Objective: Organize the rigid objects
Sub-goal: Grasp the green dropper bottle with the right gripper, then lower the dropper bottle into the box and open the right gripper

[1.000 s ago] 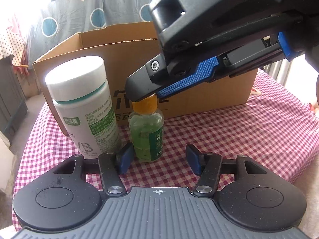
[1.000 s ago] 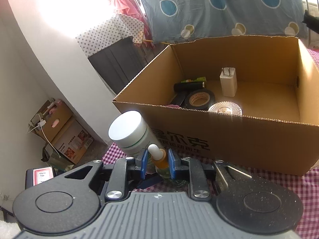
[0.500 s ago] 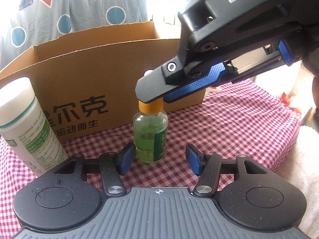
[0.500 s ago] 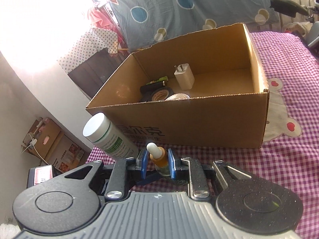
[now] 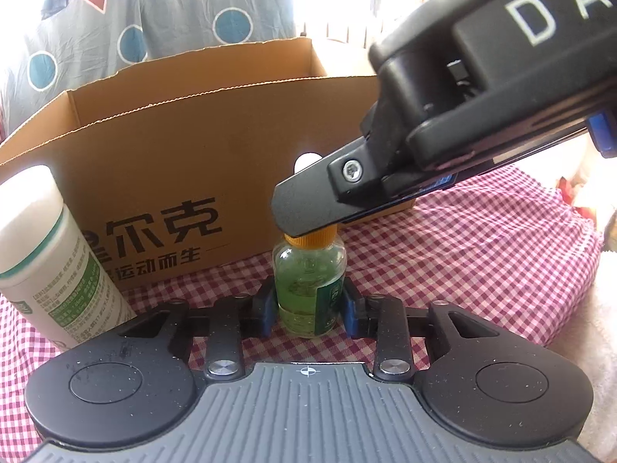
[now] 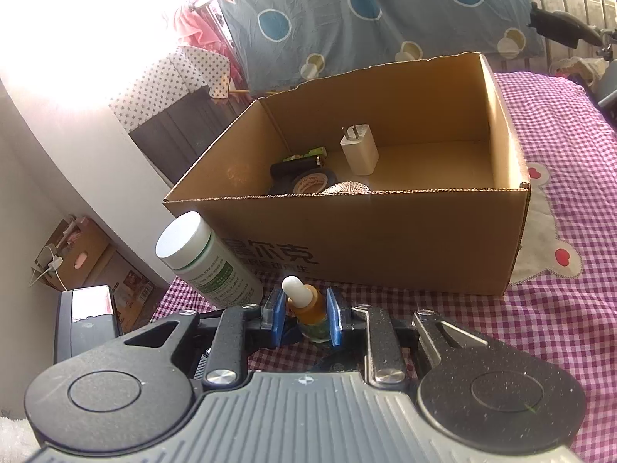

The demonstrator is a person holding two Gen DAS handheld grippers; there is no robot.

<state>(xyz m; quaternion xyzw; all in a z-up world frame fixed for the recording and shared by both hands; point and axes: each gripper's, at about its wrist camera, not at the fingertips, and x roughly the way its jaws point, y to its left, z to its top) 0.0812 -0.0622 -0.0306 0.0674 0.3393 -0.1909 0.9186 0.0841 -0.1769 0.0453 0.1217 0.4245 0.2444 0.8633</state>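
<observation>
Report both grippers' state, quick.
Left gripper: jaws closing around the small green bottle's body.
Right gripper: shut on that bottle's orange cap.

Home: hanging laundry [image 6: 200, 34], patterned sheet [image 6: 347, 11]

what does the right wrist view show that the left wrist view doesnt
Only the right wrist view: the box's contents, a white charger and a tape roll.
Only the left wrist view: the left gripper closing around the bottle's body.
Both: the small green bottle, the right gripper shut on its orange cap, the white bottle, the cardboard box.
</observation>
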